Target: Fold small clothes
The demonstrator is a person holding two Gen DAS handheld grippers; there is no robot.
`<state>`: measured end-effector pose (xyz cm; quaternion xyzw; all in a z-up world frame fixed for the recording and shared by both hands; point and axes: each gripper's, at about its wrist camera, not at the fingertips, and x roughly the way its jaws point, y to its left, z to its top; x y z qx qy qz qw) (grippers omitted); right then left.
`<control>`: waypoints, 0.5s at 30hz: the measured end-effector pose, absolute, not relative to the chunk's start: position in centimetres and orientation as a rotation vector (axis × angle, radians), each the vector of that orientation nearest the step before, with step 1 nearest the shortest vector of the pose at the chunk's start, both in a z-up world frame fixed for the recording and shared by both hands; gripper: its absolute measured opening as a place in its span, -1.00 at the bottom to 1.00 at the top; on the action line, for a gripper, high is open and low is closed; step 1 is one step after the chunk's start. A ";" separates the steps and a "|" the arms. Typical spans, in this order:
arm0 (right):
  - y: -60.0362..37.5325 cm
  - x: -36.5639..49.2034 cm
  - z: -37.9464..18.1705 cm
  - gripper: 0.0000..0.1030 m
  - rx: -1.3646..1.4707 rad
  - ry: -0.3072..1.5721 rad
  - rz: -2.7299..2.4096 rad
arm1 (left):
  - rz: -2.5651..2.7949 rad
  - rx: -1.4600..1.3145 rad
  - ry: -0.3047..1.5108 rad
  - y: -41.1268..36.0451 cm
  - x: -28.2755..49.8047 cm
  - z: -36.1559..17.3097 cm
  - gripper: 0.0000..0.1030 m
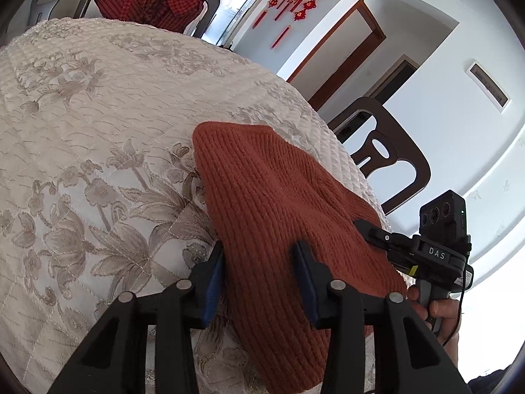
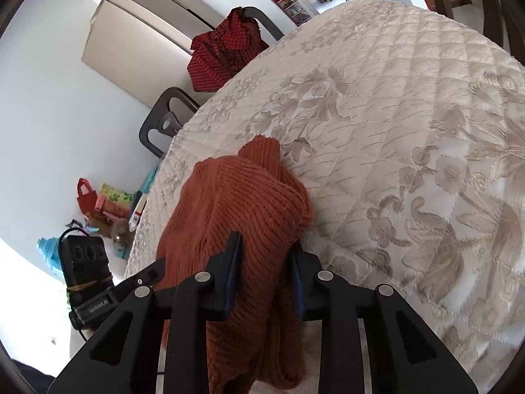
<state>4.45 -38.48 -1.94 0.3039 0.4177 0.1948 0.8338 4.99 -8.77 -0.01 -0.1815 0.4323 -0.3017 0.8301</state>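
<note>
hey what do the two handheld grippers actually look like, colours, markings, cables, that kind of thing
Both the left gripper and right gripper are matte black, with angular linkage arms, silver pivot pins and blue finger pads. Each carries a black three-lens camera box; white "DAS" lettering, a thin black cable. A bare hand grips the handle.
</note>
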 end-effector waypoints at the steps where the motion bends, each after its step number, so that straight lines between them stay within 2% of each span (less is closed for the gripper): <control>1: -38.5 4.4 -1.9 -0.51 0.643 0.885 0.412 | -0.636 -0.389 0.916 -8.7 5.0 0.1 -0.28; 5: -38.2 4.2 -0.9 -0.56 0.629 0.866 0.408 | -0.634 -0.376 0.885 -8.6 4.9 1.6 -0.39; 15: -33.5 6.5 1.5 -0.57 0.591 0.826 0.541 | -0.559 -0.356 0.801 -3.8 5.6 4.4 -0.40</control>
